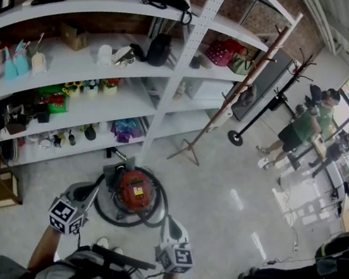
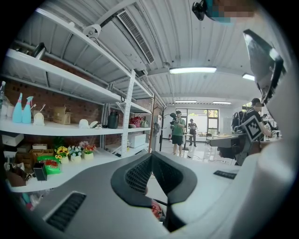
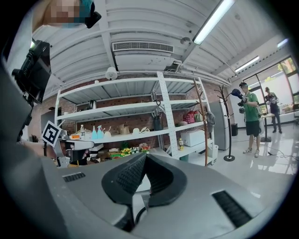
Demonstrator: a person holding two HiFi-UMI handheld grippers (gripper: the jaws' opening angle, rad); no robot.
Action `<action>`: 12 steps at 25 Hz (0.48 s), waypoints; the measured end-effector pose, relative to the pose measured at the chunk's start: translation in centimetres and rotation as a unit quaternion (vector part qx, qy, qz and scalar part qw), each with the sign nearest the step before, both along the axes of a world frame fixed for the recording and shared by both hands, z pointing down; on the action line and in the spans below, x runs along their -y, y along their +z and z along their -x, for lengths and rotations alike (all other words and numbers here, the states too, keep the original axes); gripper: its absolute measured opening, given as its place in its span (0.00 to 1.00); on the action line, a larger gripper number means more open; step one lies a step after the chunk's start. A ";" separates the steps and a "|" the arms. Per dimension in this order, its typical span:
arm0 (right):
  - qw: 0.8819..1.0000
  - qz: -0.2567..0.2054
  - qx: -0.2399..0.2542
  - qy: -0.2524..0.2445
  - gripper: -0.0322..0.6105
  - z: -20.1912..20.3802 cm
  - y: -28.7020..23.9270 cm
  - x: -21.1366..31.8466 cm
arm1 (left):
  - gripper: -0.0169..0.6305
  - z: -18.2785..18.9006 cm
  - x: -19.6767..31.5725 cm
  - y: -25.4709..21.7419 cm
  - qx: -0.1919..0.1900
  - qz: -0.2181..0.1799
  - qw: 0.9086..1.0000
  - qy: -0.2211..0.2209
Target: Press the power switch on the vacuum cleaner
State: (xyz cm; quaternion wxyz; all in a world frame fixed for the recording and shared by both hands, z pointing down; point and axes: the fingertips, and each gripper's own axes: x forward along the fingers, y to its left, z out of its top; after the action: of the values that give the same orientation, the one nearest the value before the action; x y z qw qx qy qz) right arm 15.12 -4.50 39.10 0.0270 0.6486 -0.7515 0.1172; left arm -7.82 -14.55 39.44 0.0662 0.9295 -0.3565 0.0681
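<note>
Low at centre frame, the red vacuum cleaner (image 1: 136,191) sits on the floor (image 1: 233,175). The left hand-held gripper (image 1: 93,190) and right hand-held gripper (image 1: 171,223) hover beside it, clenched and empty; the switch press looks still to do.

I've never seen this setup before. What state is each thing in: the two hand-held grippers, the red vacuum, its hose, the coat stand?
Left gripper: fingers shut, holding nothing.
Right gripper: fingers shut, holding nothing.
Vacuum cleaner: upright on the floor; cannot tell whether it is switched on.
Hose: coiled around the vacuum cleaner.
Coat stand: standing on its feet.
</note>
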 end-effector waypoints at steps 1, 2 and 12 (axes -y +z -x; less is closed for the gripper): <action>1.000 0.002 0.000 -0.001 0.06 0.2 0.1 0.0 | 0.04 0.2 0.0 0.1 0.000 0.000 1.000 -0.001; 1.000 0.002 0.001 -0.002 0.06 0.5 0.0 0.0 | 0.04 0.4 0.0 0.1 0.000 0.000 1.000 -0.002; 1.000 -0.027 -0.004 -0.009 0.07 1.7 -1.0 0.3 | 0.04 1.4 -0.1 0.0 -0.001 0.002 1.000 -0.006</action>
State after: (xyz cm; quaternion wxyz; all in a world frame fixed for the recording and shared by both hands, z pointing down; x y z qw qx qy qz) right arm 13.41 -4.83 38.14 0.0142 0.6425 -0.7603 0.0941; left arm -9.24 -14.49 39.49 0.0689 0.9271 -0.3620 0.0680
